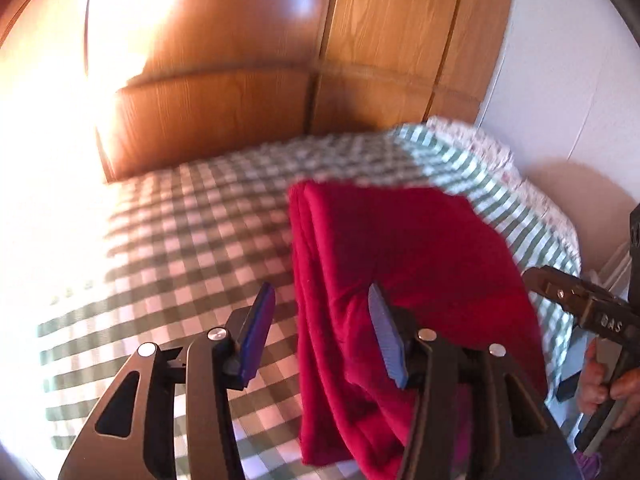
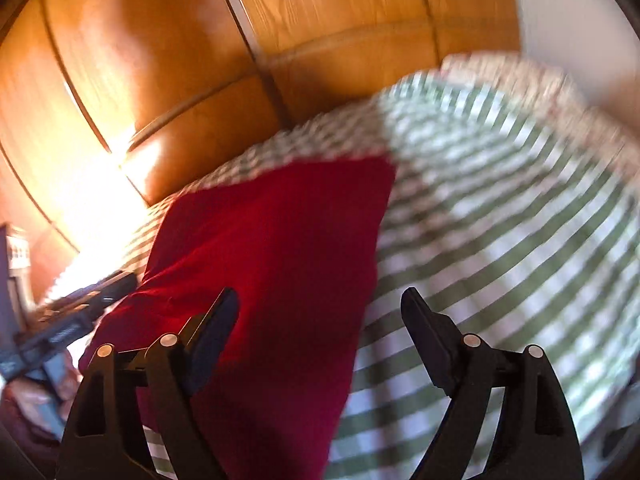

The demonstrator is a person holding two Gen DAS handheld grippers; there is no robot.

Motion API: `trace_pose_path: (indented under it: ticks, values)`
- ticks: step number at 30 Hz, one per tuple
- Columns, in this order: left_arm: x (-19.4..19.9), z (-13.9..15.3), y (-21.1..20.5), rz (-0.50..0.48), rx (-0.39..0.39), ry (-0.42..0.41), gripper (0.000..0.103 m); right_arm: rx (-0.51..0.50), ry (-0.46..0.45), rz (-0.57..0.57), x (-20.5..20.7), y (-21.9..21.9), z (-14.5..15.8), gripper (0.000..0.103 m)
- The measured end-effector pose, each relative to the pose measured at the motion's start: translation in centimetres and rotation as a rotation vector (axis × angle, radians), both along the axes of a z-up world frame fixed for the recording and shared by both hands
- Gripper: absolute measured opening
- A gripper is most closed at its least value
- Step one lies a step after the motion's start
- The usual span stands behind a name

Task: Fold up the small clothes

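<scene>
A red garment (image 1: 400, 248), folded into a rectangle of several layers, lies flat on the green-and-white checked bedspread (image 1: 192, 240). My left gripper (image 1: 320, 288) hangs just over the garment's near left edge. Its blue pads (image 1: 260, 320) stand apart and press on nothing; the right finger is over the cloth. In the right wrist view the red garment (image 2: 280, 240) reaches under my right gripper (image 2: 319, 294). That gripper is wide open, with the garment's right edge between its dark fingers (image 2: 216, 320). Each gripper shows at the side of the other's view.
Wooden panelled doors (image 1: 240, 40) stand behind the bed. A white wall (image 1: 560, 80) is at the right, where the bedspread (image 2: 500, 220) and a flowered sheet (image 1: 532, 184) drop off the bed's edge. A hand (image 1: 600, 376) holds the right tool (image 1: 580, 312). Bright sunlight washes out the left side.
</scene>
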State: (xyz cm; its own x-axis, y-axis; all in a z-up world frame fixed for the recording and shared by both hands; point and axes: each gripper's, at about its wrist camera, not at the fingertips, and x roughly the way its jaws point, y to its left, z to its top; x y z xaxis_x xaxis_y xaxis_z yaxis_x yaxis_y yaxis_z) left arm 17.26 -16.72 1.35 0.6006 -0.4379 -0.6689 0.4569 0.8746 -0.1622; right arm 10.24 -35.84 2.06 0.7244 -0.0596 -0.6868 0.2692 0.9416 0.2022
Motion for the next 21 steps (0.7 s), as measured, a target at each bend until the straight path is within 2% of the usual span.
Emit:
trace_pose_path:
  ticks: [4, 7, 8, 10, 11, 14, 16, 19, 21]
  values:
    - [-1.6, -0.2, 0.2, -0.026, 0.003, -0.013, 0.048, -0.089, 0.004, 0.014, -0.3, 1.7, 0.5, 0.056]
    - [-1.2, -2.3, -1.1, -0.013, 0.115, 0.022, 0.048, -0.106, 0.086, 0.025, 0.5, 3.9, -2.1, 0.055]
    - [-1.0, -3.1, -1.1, -0.004, 0.12, 0.034, 0.048, -0.131, 0.1, 0.019, 0.8, 4.6, -2.9, 0.055]
    - [-0.9, -4.1, -0.8, 0.011, 0.099, 0.025, 0.055, -0.236, 0.094, -0.011, 0.9, 6.3, -4.3, 0.055]
    - [-0.8, -4.0, -0.5, 0.018, 0.083, 0.037, 0.055, -0.265, 0.091, -0.024, 0.8, 6.9, -4.4, 0.055]
    - [-1.0, -3.3, 0.1, 0.041, 0.061, 0.049, 0.057, -0.262, 0.102, -0.034, 0.6, 7.1, -3.8, 0.055]
    - [-1.7, -3.1, 0.5, 0.059, 0.064, 0.036, 0.063, -0.253, 0.106, -0.039, 0.3, 6.9, -3.4, 0.055]
    - [-2.4, -3.0, 1.0, 0.076, 0.057, 0.03, 0.067, -0.229, 0.107, -0.052, -0.4, 7.0, -2.9, 0.064]
    - [-2.9, -2.8, 1.4, 0.09, 0.05, 0.027, 0.068, -0.219, 0.106, -0.059, -1.1, 7.4, -2.6, 0.073]
